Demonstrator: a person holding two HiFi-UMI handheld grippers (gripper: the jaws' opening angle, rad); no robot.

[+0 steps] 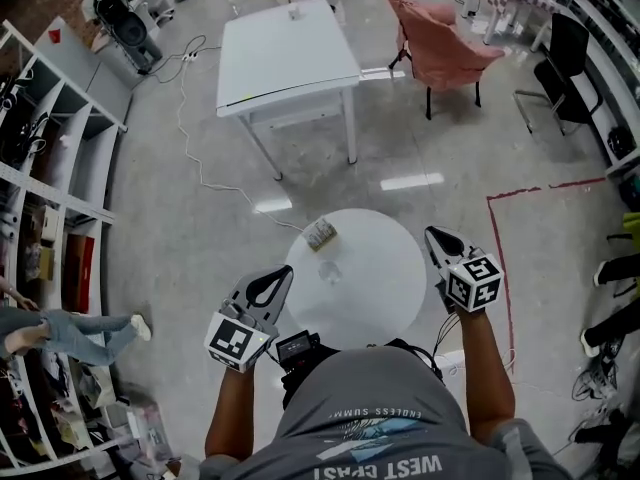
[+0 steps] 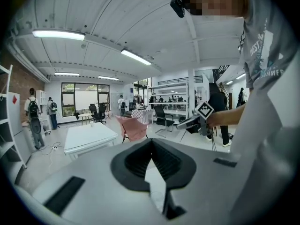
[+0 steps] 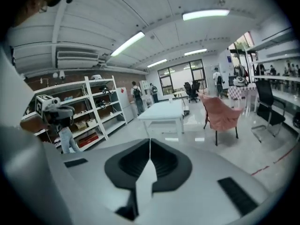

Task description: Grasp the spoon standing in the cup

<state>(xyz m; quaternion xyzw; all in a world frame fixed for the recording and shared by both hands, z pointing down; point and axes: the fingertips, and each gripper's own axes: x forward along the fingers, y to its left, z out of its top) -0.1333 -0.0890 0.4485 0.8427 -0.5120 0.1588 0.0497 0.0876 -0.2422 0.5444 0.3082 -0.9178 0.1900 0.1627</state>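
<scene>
Standing person, seen from above, with a claw in each hand over a round white table (image 1: 385, 288).

Left claw (image 1: 286, 272): held just over the near-left rim of the table, tips pointing toward the table's middle. Its own view shows the two black jaw pads meeting at the tips, nothing between them (image 2: 151, 141).

Right claw (image 1: 431, 233): held at the right rim of the table, tips pointing away from the person. Its own view likewise shows the tips pressed together and empty (image 3: 150, 140). Each claw appears in the other's view, held out at arm's length.

Cup (image 1: 329, 271): small, clear, standing on the round table a little left of centre, between the two claws and apart from both. The spoon in it is too small to make out from above.

Small striped box (image 1: 320, 234): lies on the same table beyond the cup, near the far-left rim.

Surroundings: a rectangular white table (image 1: 288, 56) stands farther off on the grey floor, with a pink chair (image 1: 445, 48) to its right and a black chair (image 1: 566, 60) beyond that. White shelving (image 1: 60, 183) lines the left wall. A red tape line (image 1: 505, 268) marks the floor right of the round table.
</scene>
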